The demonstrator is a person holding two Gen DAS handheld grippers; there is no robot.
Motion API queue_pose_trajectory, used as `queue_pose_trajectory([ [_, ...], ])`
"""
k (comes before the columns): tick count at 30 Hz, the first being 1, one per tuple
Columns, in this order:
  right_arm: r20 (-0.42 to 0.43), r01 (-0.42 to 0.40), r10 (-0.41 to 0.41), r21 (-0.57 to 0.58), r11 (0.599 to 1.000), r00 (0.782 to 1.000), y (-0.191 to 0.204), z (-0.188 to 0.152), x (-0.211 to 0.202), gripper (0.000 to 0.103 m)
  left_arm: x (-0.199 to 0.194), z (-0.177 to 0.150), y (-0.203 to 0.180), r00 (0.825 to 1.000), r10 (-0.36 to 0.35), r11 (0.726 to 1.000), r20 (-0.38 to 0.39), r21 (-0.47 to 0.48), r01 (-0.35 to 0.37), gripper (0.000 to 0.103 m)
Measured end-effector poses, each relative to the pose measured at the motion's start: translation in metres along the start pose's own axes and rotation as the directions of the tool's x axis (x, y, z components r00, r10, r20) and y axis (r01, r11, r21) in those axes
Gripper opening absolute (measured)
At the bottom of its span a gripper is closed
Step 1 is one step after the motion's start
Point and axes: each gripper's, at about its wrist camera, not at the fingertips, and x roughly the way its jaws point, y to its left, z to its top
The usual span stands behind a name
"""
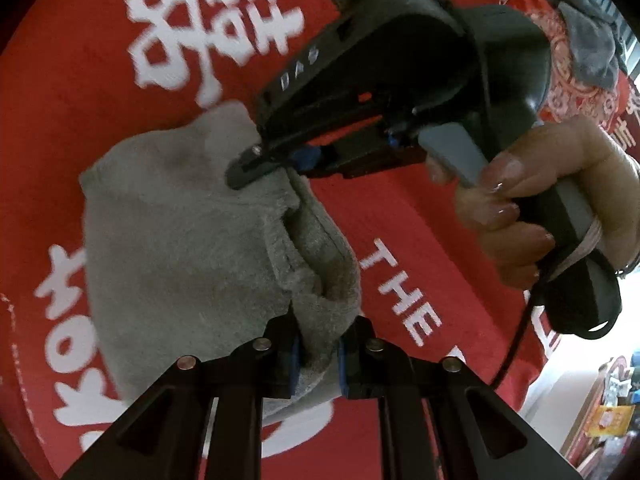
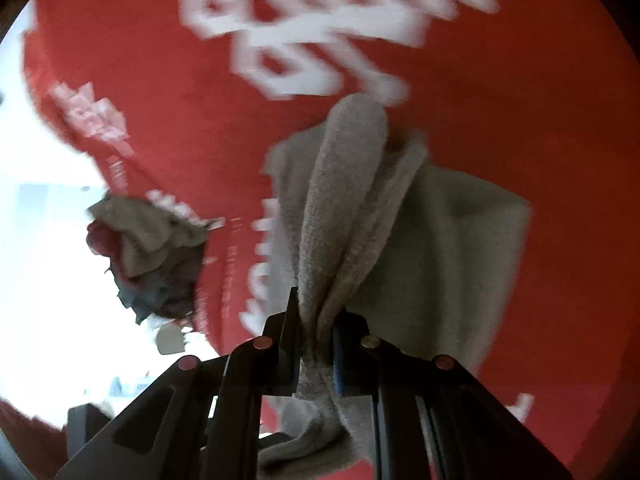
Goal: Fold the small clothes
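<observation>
A small grey sock-like garment (image 1: 180, 248) is held up over a red cloth with white lettering (image 1: 80, 80). My left gripper (image 1: 318, 356) is shut on its lower bunched edge. My right gripper (image 1: 256, 162), seen in the left wrist view with the hand on its handle, pinches the garment's upper edge. In the right wrist view the right gripper (image 2: 316, 344) is shut on a gathered fold of the grey garment (image 2: 440, 248), which hangs out ahead of the fingers.
A pile of crumpled grey and dark small clothes (image 2: 152, 256) lies at the red cloth's (image 2: 520, 80) left edge, beside a bright white surface (image 2: 48, 240). Another dark grey garment (image 1: 588, 40) lies at the far right on patterned red fabric. Shelves show at the lower right (image 1: 608, 412).
</observation>
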Motion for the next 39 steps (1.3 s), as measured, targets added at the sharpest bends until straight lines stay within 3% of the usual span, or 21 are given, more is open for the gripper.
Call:
queue_pose_trajectory([
  [3,-0.022,0.1,-0.099,0.062,0.993,0.995,-0.038,-0.005,0.013,0.013,0.017,-0.002,-0.007,1.0,0.014,1.0,-0.026,0.01,-0.014,0.013],
  [6,-0.008,0.084,-0.084,0.089,0.992,0.996,-0.048,-0.008,0.017,0.014,0.011,-0.004,-0.009,0.998,0.053,0.999,-0.018,0.014,-0.053,0.018],
  [7,-0.004,0.092,-0.092,0.082,0.992,0.996,-0.046,-0.009,0.016,0.016,0.008,-0.005,-0.007,0.997,0.071,0.997,-0.027,0.012,-0.071,0.027],
  [8,-0.005,0.108,-0.108,0.083,0.991,0.994,-0.045,-0.01,0.015,0.019,0.004,-0.007,-0.004,0.996,0.083,0.997,-0.035,0.003,-0.083,0.056],
  [9,-0.008,0.116,-0.116,0.095,0.989,0.993,-0.045,-0.011,0.011,0.022,-0.003,-0.009,0.0,0.995,0.097,0.995,-0.032,-0.012,-0.097,0.076],
  [10,-0.015,0.134,-0.133,0.111,0.985,0.991,-0.047,-0.013,0.005,0.033,-0.01,-0.011,0.004,0.994,0.109,0.994,-0.025,-0.026,-0.11,0.079],
  [11,-0.027,0.166,-0.163,0.126,0.978,0.986,-0.045,-0.015,0.0,0.047,-0.018,-0.012,0.01,0.993,0.119,0.992,-0.028,-0.045,-0.12,0.079],
  [12,-0.035,0.184,-0.181,0.132,0.974,0.983,-0.043,-0.018,-0.004,0.051,-0.026,-0.014,0.02,0.992,0.12,0.99,-0.043,-0.075,-0.123,0.079],
  [16,-0.04,0.161,-0.157,0.139,0.977,0.987,-0.031,-0.046,-0.029,0.053,-0.046,-0.025,0.061,0.985,0.154,0.962,-0.076,-0.214,-0.167,0.079],
  [19,-0.08,0.119,-0.107,0.164,0.979,0.991,-0.025,-0.072,-0.031,0.053,-0.044,-0.029,0.107,0.978,0.176,0.918,-0.111,-0.341,-0.204,0.079],
  [22,-0.134,0.078,-0.053,0.182,0.98,0.989,-0.025,-0.092,-0.018,0.053,-0.036,-0.03,0.137,0.969,0.208,0.884,-0.135,-0.398,-0.246,0.079],
  [23,-0.142,0.088,-0.064,0.173,0.981,0.988,-0.026,-0.095,-0.016,0.047,-0.036,-0.027,0.144,0.968,0.216,0.877,-0.126,-0.412,-0.249,0.079],
  [25,-0.158,0.141,-0.117,0.15,0.979,0.98,-0.024,-0.094,-0.007,0.016,-0.036,-0.02,0.149,0.972,0.21,0.876,-0.104,-0.422,-0.234,0.079],
  [30,-0.096,0.18,-0.166,0.16,0.971,0.981,-0.024,-0.109,-0.025,0.015,-0.016,-0.028,0.157,0.975,0.177,0.877,-0.132,-0.428,-0.217,0.079],
  [34,-0.098,0.219,-0.202,0.22,0.951,0.974,-0.046,-0.13,-0.014,0.014,0.015,-0.052,0.162,0.969,0.123,0.863,-0.215,-0.458,-0.211,0.079],
  [39,-0.093,0.22,-0.204,0.22,0.95,0.975,-0.05,-0.135,-0.009,0.015,0.018,-0.054,0.155,0.964,0.154,0.873,-0.218,-0.427,-0.236,0.086],
])
